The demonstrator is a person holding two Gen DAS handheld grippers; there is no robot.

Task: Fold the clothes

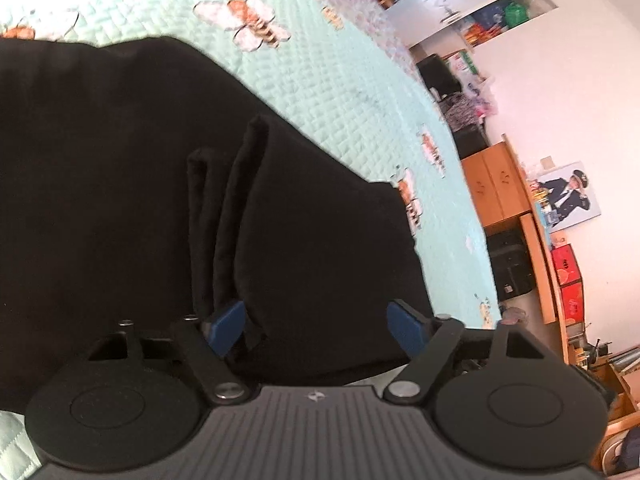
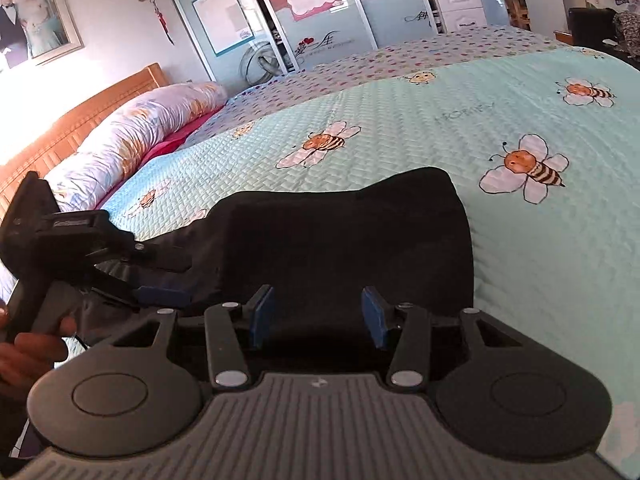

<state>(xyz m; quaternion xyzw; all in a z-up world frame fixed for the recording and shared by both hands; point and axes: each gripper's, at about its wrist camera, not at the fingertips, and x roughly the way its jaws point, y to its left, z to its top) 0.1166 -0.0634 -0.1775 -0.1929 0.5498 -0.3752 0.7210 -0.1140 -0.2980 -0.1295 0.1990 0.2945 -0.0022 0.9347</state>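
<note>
Bedroom scene: mint quilted bedspread [image 2: 460, 120] with a bee print covers the bed, wooden headboard [image 2: 80, 120] and a floral pillow [image 2: 140, 128] at the far left in the right wrist view. Wardrobe doors [image 2: 320, 12] behind the bed, framed photo [image 2: 32, 20] on the wall. Left wrist view shows a wooden cabinet [image 1: 500, 184] and cluttered shelves along the white wall.

Black garment [image 2: 340, 240] lies on the bedspread, partly folded. In the left wrist view several stacked fold edges run away from the camera.

Left gripper [image 1: 320, 326]: blue pads [image 1: 228, 326] spread apart, low over the black cloth. One fold edge sits right beside the left pad; can't confirm contact, and nothing is pinched between the pads. From the right wrist view this gripper comes in from the left edge with a hand [image 2: 28, 352] on its handle, its tip at the garment's left end.

Right gripper [image 2: 318, 316]: blue fingers [image 2: 262, 316] parted, black fabric visible in the gap and below. Pads aren't pressing on it.
</note>
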